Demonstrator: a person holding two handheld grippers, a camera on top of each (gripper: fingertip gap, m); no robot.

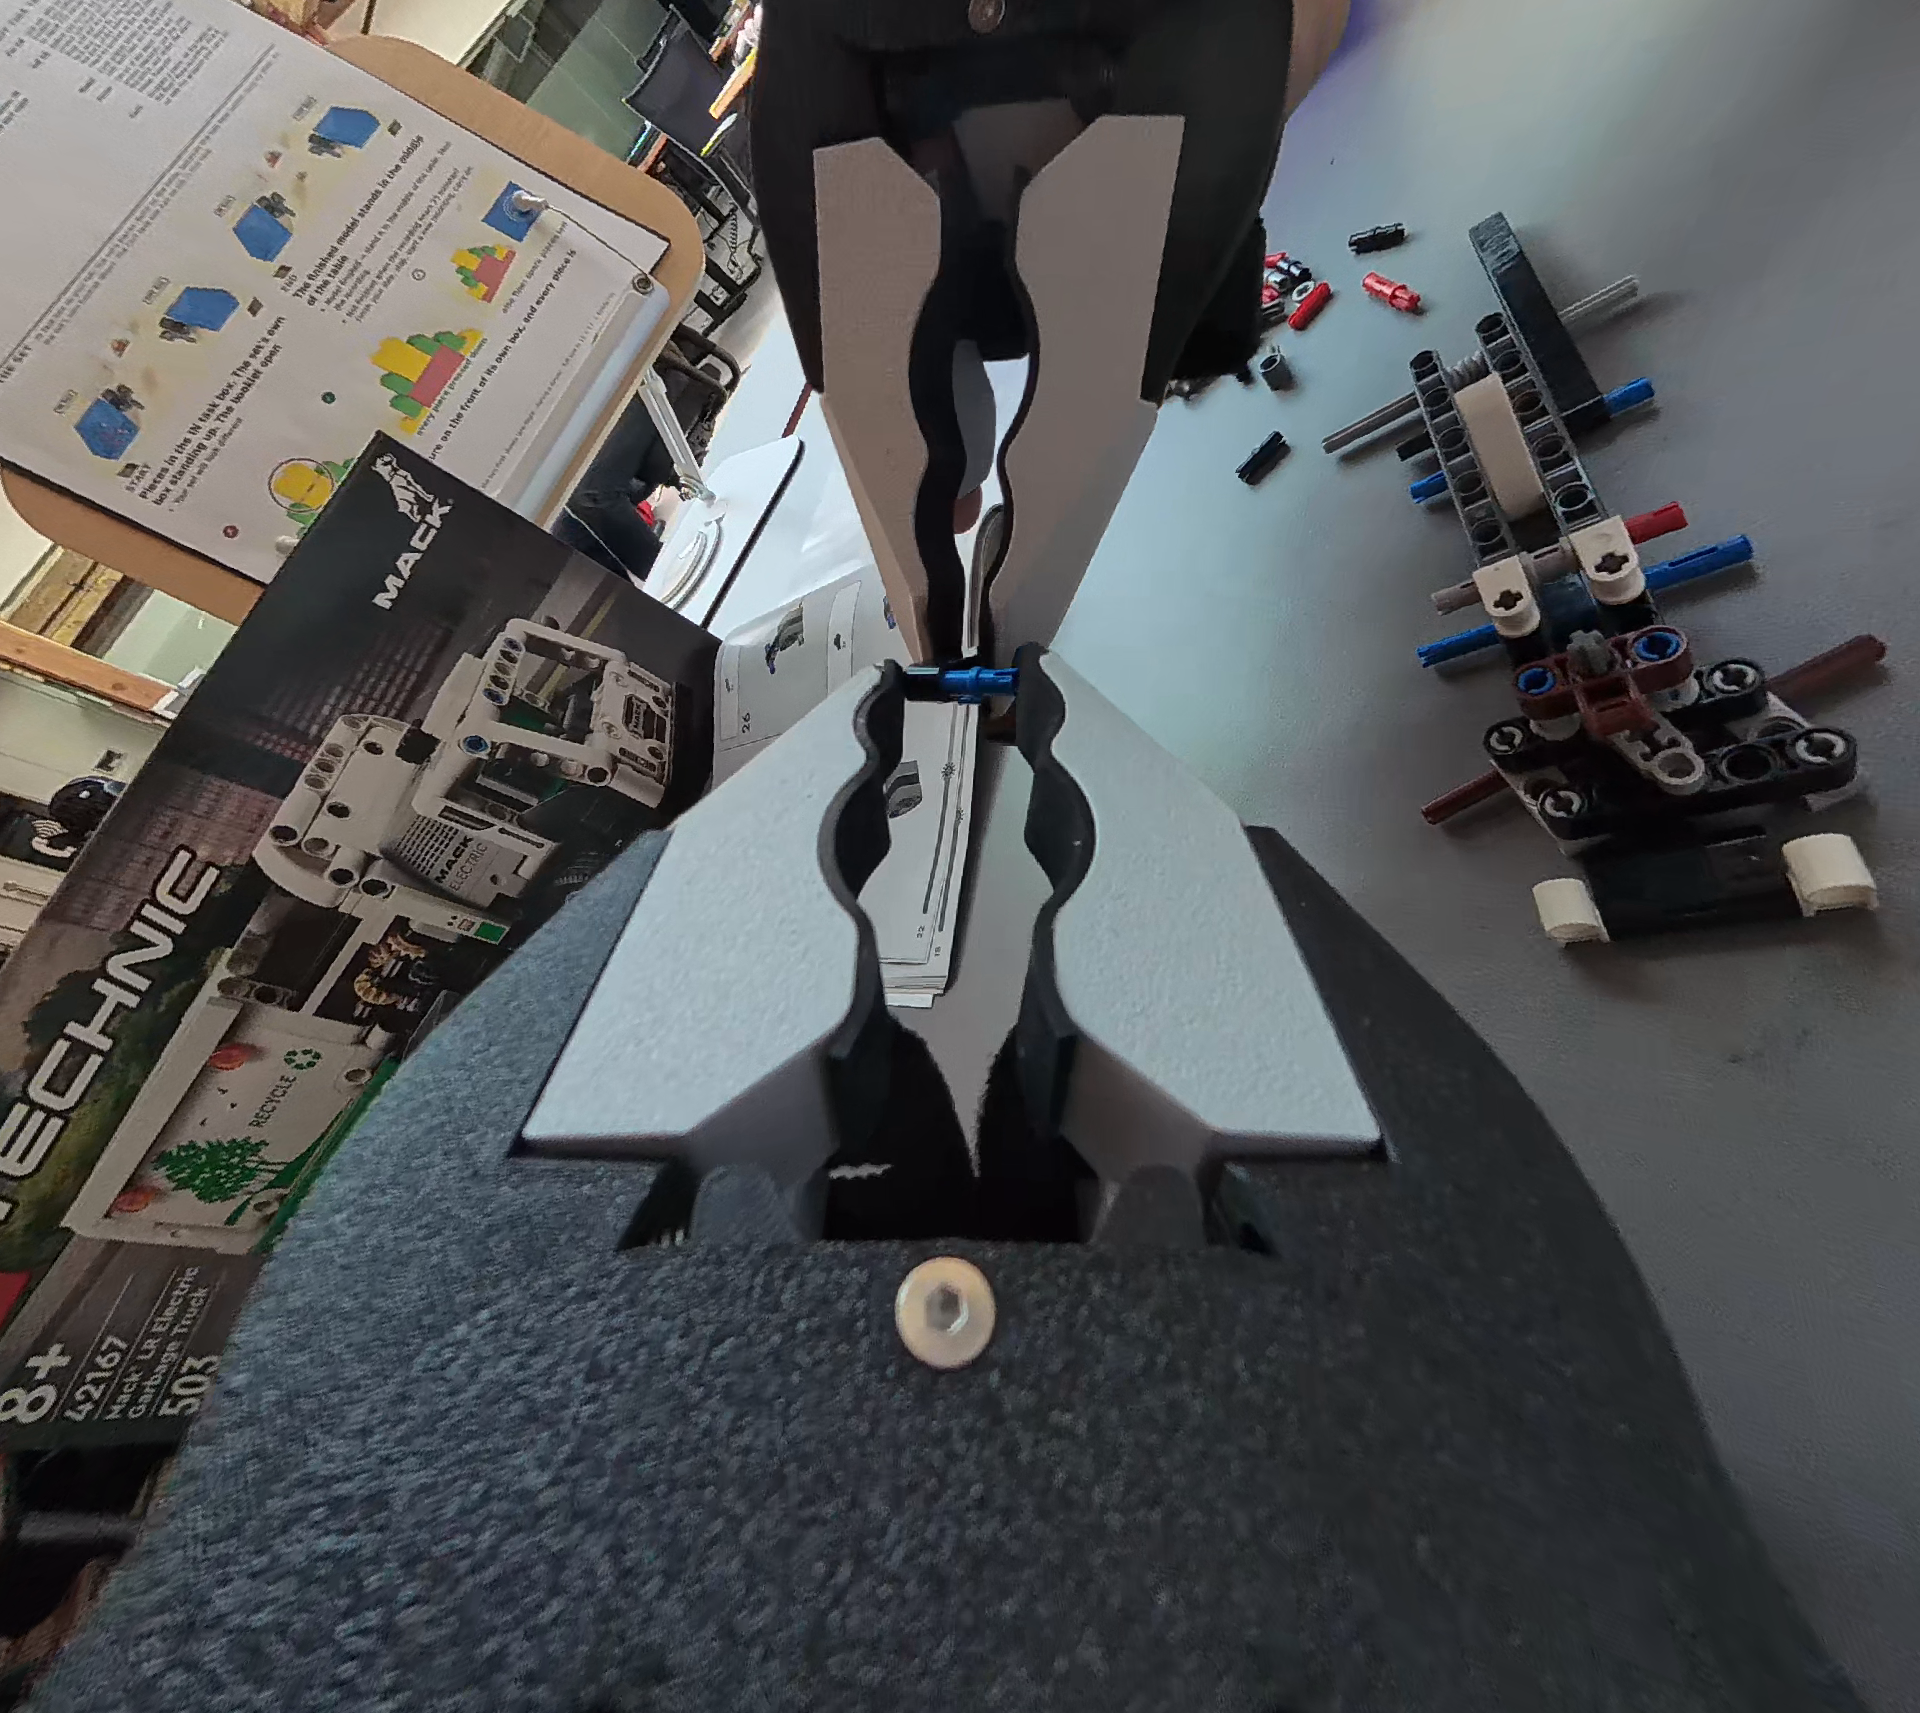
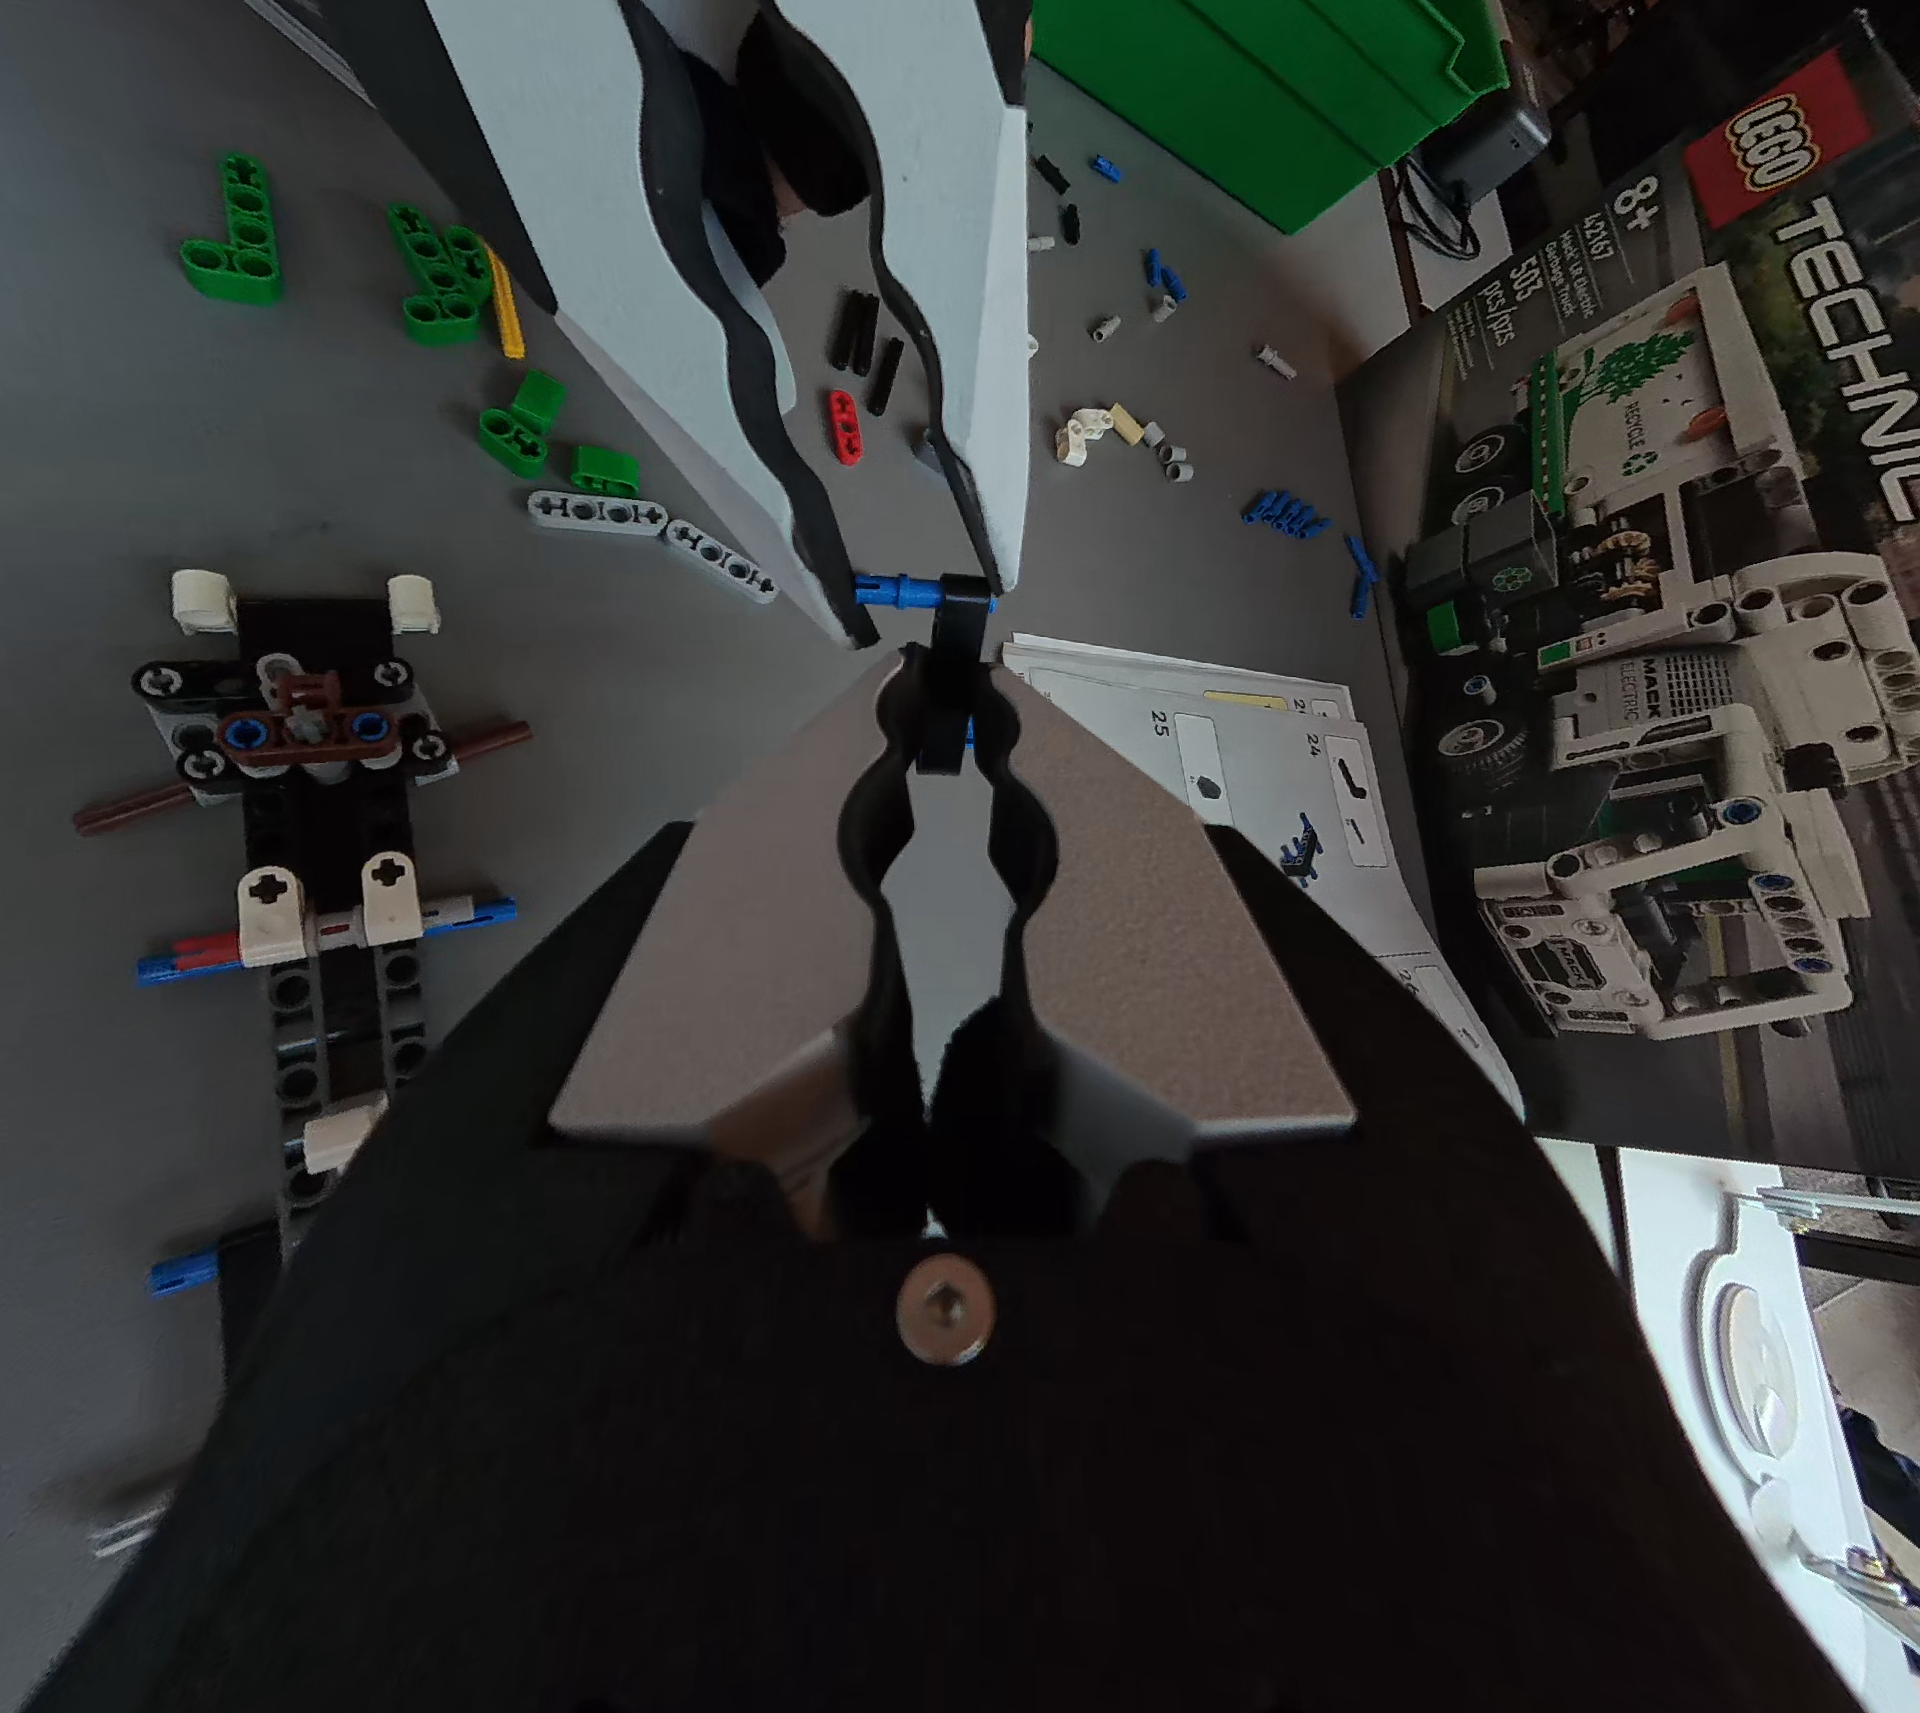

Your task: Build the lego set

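The left gripper (image 1: 961, 676) has its fingers clenched endwise on a blue pin (image 1: 971, 679) that spans the space between their tips. The right gripper (image 2: 945, 707) grips a black beam (image 2: 951, 687) flat between its fingers; the beam's far end sits on that same pin, so the two grippers meet tip to tip above the grey tabletop (image 1: 1558, 105). An instruction booklet (image 2: 1247, 728) lies just beyond the fingers, and a partly built chassis (image 1: 1621, 624) rests well off to one side.

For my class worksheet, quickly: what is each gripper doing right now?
Left gripper: closed endwise on a blue pin.
Right gripper: closed on a black beam that the pin enters.
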